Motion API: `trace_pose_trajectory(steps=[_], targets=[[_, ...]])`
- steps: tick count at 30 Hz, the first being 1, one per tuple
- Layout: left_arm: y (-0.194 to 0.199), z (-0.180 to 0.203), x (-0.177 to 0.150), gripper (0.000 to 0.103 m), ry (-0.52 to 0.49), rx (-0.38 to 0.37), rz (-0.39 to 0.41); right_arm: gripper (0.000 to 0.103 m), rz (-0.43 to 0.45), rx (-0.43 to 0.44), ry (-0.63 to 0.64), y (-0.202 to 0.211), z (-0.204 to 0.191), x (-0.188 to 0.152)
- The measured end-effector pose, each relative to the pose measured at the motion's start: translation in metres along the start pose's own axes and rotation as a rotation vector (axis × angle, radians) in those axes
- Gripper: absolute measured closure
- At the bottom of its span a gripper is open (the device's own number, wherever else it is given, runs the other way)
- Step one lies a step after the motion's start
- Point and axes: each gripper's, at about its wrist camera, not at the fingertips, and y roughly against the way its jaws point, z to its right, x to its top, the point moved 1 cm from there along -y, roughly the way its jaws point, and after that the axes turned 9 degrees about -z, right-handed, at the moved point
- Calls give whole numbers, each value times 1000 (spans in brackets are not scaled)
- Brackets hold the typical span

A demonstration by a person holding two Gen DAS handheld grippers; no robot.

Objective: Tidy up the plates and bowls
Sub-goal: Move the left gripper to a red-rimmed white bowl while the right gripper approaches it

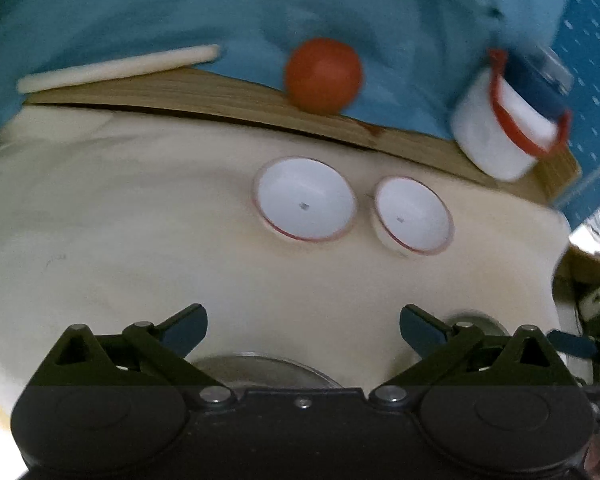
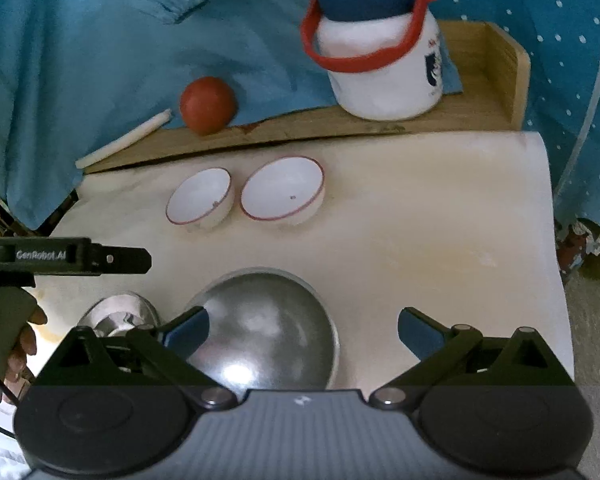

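Two white bowls with thin red rims sit side by side mid-table: a wider one point(image 1: 305, 199) point(image 2: 283, 194) and a smaller one point(image 1: 412, 216) point(image 2: 199, 197). A large steel bowl point(image 2: 260, 328) point(image 1: 260, 366) lies close under my right gripper point(image 2: 304, 326), and a small steel bowl point(image 2: 118, 312) point(image 1: 476, 322) lies to its left. My right gripper is open, its left finger over the big bowl's rim and nothing pressed between the pads. My left gripper point(image 1: 304, 322) is open and empty above bare cloth, well short of the white bowls.
A cream cloth point(image 2: 420, 248) covers the table, whose edge drops off at the right. Behind it a wooden ledge point(image 2: 480, 112) carries a red ball point(image 2: 207, 105), a white stick point(image 2: 124, 142) and a white jar with a blue lid and red handle point(image 2: 384, 60). Blue fabric point(image 2: 100, 60) hangs behind.
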Motion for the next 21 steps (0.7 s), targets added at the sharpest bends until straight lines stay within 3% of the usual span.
trace_pose_trajectory(steps=[13, 21], targets=[[-18, -61, 35, 1, 156, -15, 17, 0, 24, -11, 146, -29, -51, 29], [-42, -69, 48, 1, 119, -60, 1, 1, 53, -88, 249, -57, -79, 88]])
